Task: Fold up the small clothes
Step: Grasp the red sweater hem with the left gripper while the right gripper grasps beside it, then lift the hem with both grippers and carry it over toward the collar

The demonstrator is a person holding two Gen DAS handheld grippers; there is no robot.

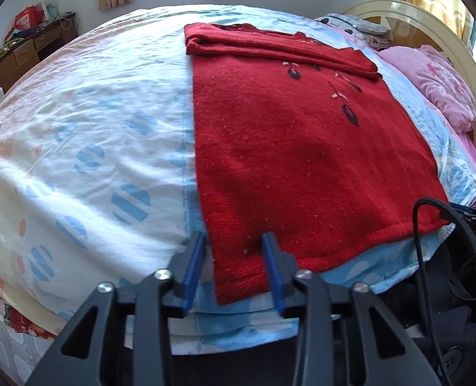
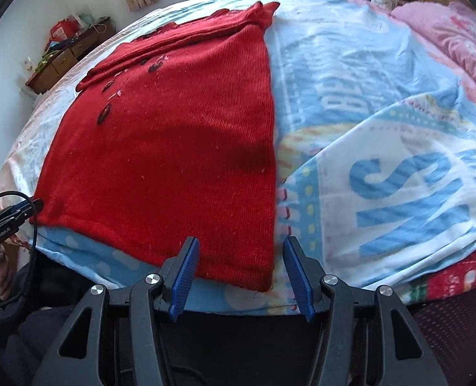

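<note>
Sweater, left wrist view: a red sweater is seen spread flat on the bed, filling the centre and right of the frame; its sleeves are laid folded across the top edge at upper centre.
Decoration: dark leaf shapes with small pink marks are seen on the upper right part of the knit.
Left gripper: the left gripper is held at lower centre with its jaws apart; the sweater's lower left corner lies between the blue pads, not pinched.
Right gripper, same view: the right gripper is glimpsed at the right edge by the hem's other corner; its state cannot be told here.
Pillow: a pink pillow is seen at upper right.

Sweater, right wrist view: the sweater is seen in the left and centre of the frame, on a blue and white sheet.
Right gripper: the right gripper is held at lower centre with jaws wide apart, the sweater's lower right corner between them.
Left gripper, same view: it is seen at the left edge, at the hem's far corner.
Desk: a wooden desk is seen at upper left.
</note>
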